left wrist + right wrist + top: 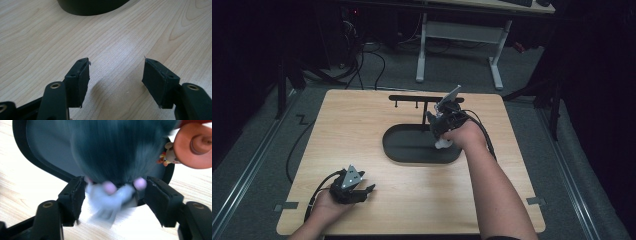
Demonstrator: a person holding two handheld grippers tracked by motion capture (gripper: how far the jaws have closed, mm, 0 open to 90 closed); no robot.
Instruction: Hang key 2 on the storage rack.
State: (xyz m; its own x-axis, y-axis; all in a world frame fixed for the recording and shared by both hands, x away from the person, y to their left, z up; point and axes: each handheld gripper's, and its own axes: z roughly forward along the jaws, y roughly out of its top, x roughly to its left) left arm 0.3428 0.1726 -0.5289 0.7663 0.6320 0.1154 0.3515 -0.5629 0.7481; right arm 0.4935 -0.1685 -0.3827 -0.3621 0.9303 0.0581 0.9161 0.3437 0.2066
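Right gripper view shows your right gripper (113,186) with jaws spread around a blurred furry toy (110,192) above the black tray's (47,167) edge, so square the pads before squeezing, while your left gripper (116,75) rests open and empty on the surface (37,37).

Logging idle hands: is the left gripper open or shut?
Open. The left gripper shows its two black jaws set wide apart, with bare wooden table between them and nothing held.
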